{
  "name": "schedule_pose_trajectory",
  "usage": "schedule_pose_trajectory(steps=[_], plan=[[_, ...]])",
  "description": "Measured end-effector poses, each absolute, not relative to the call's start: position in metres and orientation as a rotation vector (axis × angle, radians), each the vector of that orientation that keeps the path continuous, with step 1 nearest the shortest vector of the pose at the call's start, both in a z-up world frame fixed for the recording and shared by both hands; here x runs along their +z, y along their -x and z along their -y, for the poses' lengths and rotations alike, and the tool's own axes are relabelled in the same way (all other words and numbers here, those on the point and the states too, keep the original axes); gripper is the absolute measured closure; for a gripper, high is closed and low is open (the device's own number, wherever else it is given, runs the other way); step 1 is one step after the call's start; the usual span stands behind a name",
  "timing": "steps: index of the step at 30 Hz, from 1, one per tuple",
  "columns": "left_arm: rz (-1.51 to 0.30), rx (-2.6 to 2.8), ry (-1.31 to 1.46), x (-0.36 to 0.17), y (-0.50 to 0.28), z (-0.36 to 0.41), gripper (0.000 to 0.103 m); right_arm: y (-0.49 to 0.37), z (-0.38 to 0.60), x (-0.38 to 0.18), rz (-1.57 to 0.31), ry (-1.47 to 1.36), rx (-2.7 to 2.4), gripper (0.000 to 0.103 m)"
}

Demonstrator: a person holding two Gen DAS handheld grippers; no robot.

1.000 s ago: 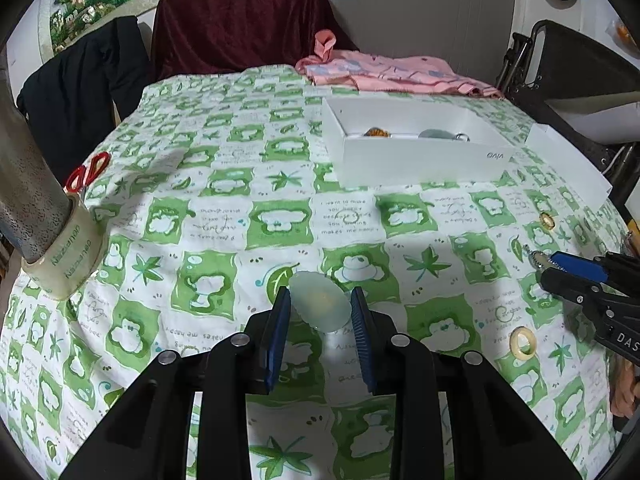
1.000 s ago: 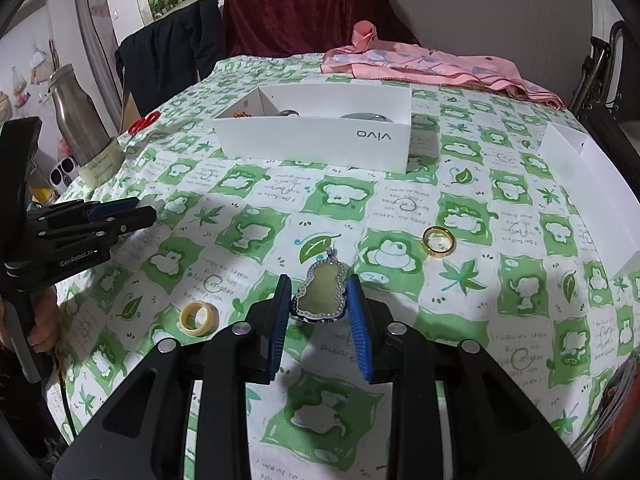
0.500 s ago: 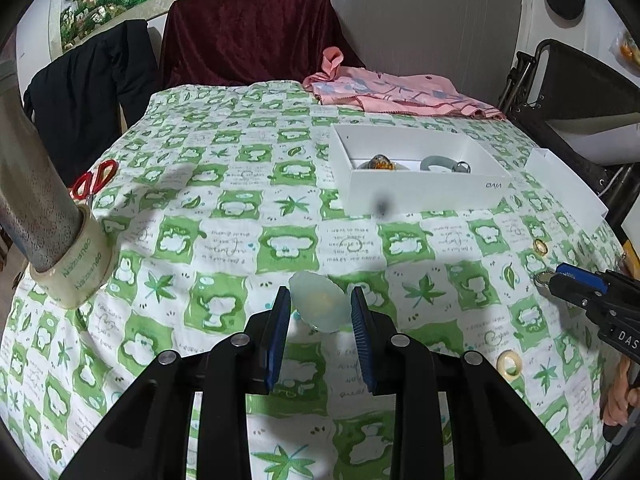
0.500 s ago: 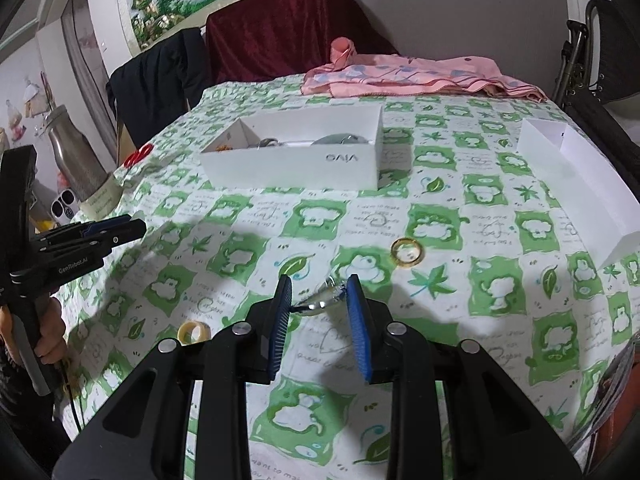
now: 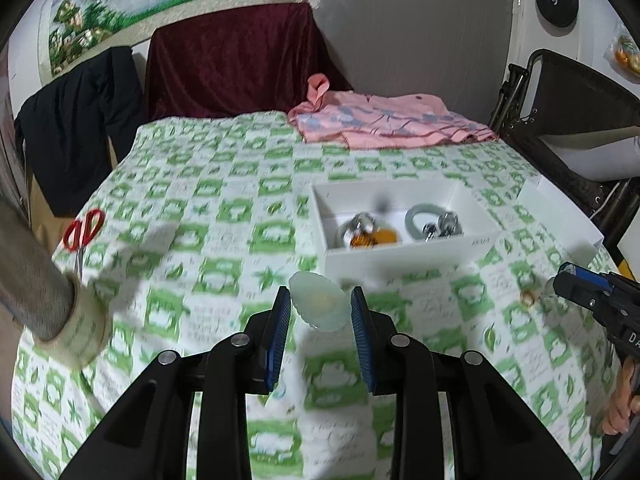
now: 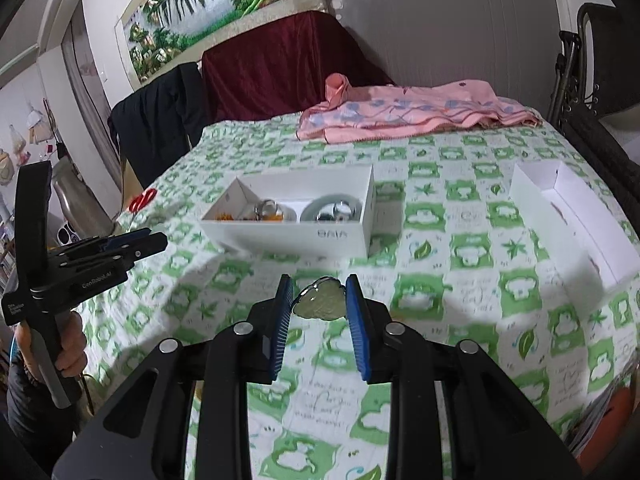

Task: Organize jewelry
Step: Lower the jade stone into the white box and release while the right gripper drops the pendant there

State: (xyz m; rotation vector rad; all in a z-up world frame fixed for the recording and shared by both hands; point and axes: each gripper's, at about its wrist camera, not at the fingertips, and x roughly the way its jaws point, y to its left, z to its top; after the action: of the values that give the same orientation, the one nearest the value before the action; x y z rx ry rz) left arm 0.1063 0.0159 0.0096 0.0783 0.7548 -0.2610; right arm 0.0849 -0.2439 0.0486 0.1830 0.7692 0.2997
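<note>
1. The left gripper [image 5: 318, 306] is clamped on a pale, translucent green pendant [image 5: 319, 306], which is carried clear of the green-and-white tablecloth [image 5: 224, 240].
2. The right gripper [image 6: 319, 298] is clamped on a silver-rimmed pendant [image 6: 320, 297], also lifted off the cloth.
3. Ahead of both grippers, a little beyond their fingertips, sits an open white box [image 6: 288, 236]. It already holds several pieces: something amber, some silver beads or rings and a grey-green bangle; the details are blurred.
4. A gold ring [image 5: 527, 298] lies loose on the cloth, right of the left gripper and just in front of the other gripper's tips.
5. A second white box [image 6: 572, 216] stands well to the right of the right gripper; its contents cannot be made out.
6. Judged from this, the sorting is partly done: both pendants need dropping into the box, and at least the ring remains to collect.
</note>
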Motion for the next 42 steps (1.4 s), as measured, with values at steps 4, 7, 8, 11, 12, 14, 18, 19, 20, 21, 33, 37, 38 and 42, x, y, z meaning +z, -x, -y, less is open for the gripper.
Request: schedule_pose_trajectory(steps=[4,7,8,11,12,14,18,19,20,21,33,37,38,42], plan=[[-0.741,-0.275,-0.081,0.019,-0.117,-0.007,0.072,-0.096,0.245,0.062,-0.74,-0.196,0.306,0.077],[-0.732,-0.284,-0.084,0.024,-0.127,0.0,0.072,-0.106,0.244,0.07,-0.726,-0.196,0.313,0.077],[-0.731,-0.287,-0.082,0.026,-0.131,0.002,0.072,-0.111,0.242,0.072,-0.722,-0.195,0.316,0.077],[-0.731,-0.299,-0.07,0.029,-0.145,0.009,0.072,-0.129,0.237,0.073,-0.723,-0.2,0.33,0.077],[-0.735,-0.304,-0.065,0.029,-0.152,0.013,0.072,-0.135,0.235,0.072,-0.728,-0.205,0.336,0.077],[-0.743,-0.314,-0.065,0.028,-0.161,0.018,0.072,-0.149,0.232,0.068,-0.744,-0.215,0.348,0.077],[-0.764,-0.323,-0.08,0.018,-0.18,0.03,0.072,-0.179,0.227,0.053,-0.785,-0.236,0.362,0.077],[-0.772,-0.325,-0.079,0.015,-0.185,0.032,0.072,-0.187,0.227,0.048,-0.798,-0.242,0.361,0.077],[-0.779,-0.328,-0.076,0.012,-0.188,0.032,0.072,-0.191,0.226,0.044,-0.806,-0.245,0.359,0.077],[-0.792,-0.331,-0.069,0.007,-0.194,0.032,0.072,-0.198,0.226,0.039,-0.817,-0.247,0.357,0.077],[-0.793,-0.354,0.007,-0.006,-0.204,0.023,0.059,-0.219,0.245,0.014,-0.821,-0.365,0.364,0.074],[-0.768,-0.328,0.009,-0.002,-0.199,0.02,0.051,-0.215,0.252,0.019,-0.794,-0.385,0.355,0.073],[-0.765,-0.318,0.009,-0.002,-0.199,0.018,0.05,-0.214,0.254,0.019,-0.792,-0.388,0.353,0.073],[-0.776,-0.291,0.017,-0.006,-0.2,0.012,0.044,-0.212,0.261,0.017,-0.787,-0.406,0.334,0.066]])
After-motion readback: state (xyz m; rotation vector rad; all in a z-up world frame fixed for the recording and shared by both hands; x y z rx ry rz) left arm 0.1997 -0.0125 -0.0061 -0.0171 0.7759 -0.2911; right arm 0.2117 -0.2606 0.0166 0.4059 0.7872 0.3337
